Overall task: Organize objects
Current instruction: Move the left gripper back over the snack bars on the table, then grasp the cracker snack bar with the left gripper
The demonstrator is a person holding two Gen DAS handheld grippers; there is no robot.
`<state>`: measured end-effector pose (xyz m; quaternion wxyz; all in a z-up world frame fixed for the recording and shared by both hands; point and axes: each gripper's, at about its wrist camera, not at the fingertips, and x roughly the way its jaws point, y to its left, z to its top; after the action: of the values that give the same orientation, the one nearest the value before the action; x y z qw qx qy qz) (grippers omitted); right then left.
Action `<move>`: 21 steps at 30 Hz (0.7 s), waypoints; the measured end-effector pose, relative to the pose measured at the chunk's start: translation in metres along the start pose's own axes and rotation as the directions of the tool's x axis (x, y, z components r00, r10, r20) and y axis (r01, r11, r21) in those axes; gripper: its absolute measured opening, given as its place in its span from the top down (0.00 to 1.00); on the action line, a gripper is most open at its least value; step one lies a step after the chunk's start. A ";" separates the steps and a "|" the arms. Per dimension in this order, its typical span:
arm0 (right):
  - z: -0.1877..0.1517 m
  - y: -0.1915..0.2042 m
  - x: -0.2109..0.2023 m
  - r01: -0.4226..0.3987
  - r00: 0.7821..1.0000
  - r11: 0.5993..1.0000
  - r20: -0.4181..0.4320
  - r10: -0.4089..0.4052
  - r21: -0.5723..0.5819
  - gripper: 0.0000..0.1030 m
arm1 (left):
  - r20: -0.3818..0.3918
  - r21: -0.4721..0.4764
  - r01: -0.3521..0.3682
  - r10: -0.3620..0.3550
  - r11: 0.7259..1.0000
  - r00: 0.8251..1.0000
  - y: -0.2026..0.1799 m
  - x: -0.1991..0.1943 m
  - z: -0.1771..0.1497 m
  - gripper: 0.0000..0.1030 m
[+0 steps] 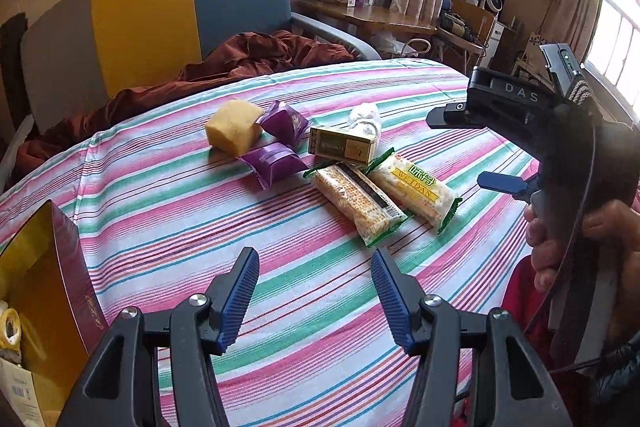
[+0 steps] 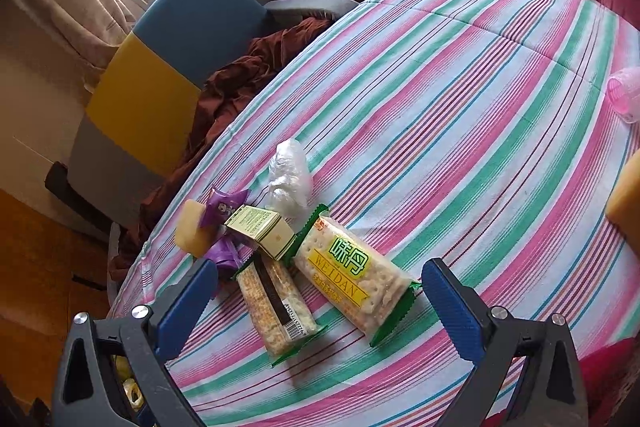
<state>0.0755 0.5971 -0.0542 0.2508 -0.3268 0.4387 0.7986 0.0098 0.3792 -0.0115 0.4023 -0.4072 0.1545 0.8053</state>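
On the striped cloth lie two cracker packs: one label up and one barcode up. Behind them are a small green-and-cream box, two purple snack packets, a yellow sponge block and a crumpled clear plastic bag. My left gripper is open and empty, above the cloth in front of the packs. My right gripper is open, its jaws on either side of the two cracker packs; it also shows at the right of the left wrist view.
A dark red box with a gold inside stands open at the near left, with tape rolls beside it. A blue and yellow chair with a brown cloth stands behind the table. A pink plastic cup and a yellow object lie at the right.
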 end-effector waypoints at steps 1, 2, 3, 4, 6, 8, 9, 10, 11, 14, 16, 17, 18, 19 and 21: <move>0.000 0.000 0.000 -0.004 1.000 1.000 0.000 0.004 0.003 0.00 | 0.001 0.001 0.001 -0.001 1.000 1.000 -0.001 0.001 0.002 0.43; 0.000 -0.001 0.000 -0.009 1.000 1.000 -0.001 0.009 0.007 0.00 | 0.003 0.001 0.002 -0.002 1.000 1.000 -0.002 0.003 0.003 0.43; 0.000 -0.001 -0.001 -0.014 1.000 1.000 -0.001 0.014 0.011 0.00 | 0.002 0.000 0.003 -0.003 1.000 1.000 -0.002 0.005 0.005 0.43; 0.000 -0.002 -0.001 -0.018 1.000 1.000 -0.001 0.018 0.015 0.00 | -0.003 -0.001 0.002 -0.002 1.000 1.000 -0.003 0.006 0.006 0.43; 0.001 -0.003 -0.001 -0.032 0.999 0.999 0.000 0.033 0.027 0.00 | -0.014 -0.006 0.000 0.000 1.000 1.000 -0.002 0.011 0.008 0.43; 0.002 -0.006 -0.003 -0.042 0.999 0.998 0.008 0.041 0.040 0.00 | -0.019 -0.008 -0.003 0.003 1.000 1.000 -0.002 0.014 0.009 0.43; 0.003 -0.007 -0.004 -0.046 0.999 0.998 0.016 0.045 0.050 0.00 | -0.021 -0.011 -0.004 0.004 1.000 1.000 -0.001 0.016 0.010 0.43; 0.003 -0.009 -0.006 -0.051 0.998 0.997 0.026 0.050 0.063 0.00 | -0.025 -0.017 -0.004 0.003 1.000 1.000 0.000 0.018 0.010 0.43; 0.003 -0.012 -0.008 -0.057 0.998 0.995 0.034 0.055 0.076 0.00 | -0.031 -0.026 0.000 -0.001 1.000 1.000 0.002 0.020 0.011 0.43; 0.005 -0.021 -0.013 -0.075 0.996 0.989 0.063 0.067 0.127 0.00 | -0.037 -0.053 0.010 -0.012 0.999 0.999 0.007 0.024 0.011 0.43; 0.007 -0.028 -0.017 -0.087 0.993 0.983 0.087 0.074 0.162 0.00 | -0.036 -0.073 0.025 -0.028 0.997 0.999 0.010 0.025 0.012 0.43; 0.007 -0.030 -0.019 -0.091 0.992 0.980 0.097 0.075 0.177 0.00 | -0.037 -0.083 0.039 -0.042 0.996 0.998 0.012 0.026 0.013 0.43; 0.008 -0.033 -0.020 -0.095 0.992 0.977 0.104 0.076 0.192 0.00 | -0.037 -0.093 0.055 -0.059 0.994 0.998 0.013 0.026 0.014 0.43; 0.008 -0.035 -0.020 -0.100 0.991 0.974 0.108 0.079 0.204 0.00 | -0.034 -0.101 0.066 -0.070 0.993 0.997 0.013 0.026 0.014 0.43; 0.008 -0.037 -0.019 -0.109 0.990 0.969 0.108 0.086 0.223 0.00 | -0.032 -0.106 0.079 -0.082 0.991 0.996 0.011 0.028 0.017 0.43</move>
<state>0.1109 0.6202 -0.0563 0.2683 -0.2346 0.5302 0.7693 -0.0175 0.3964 -0.0240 0.4097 -0.4481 0.1031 0.7878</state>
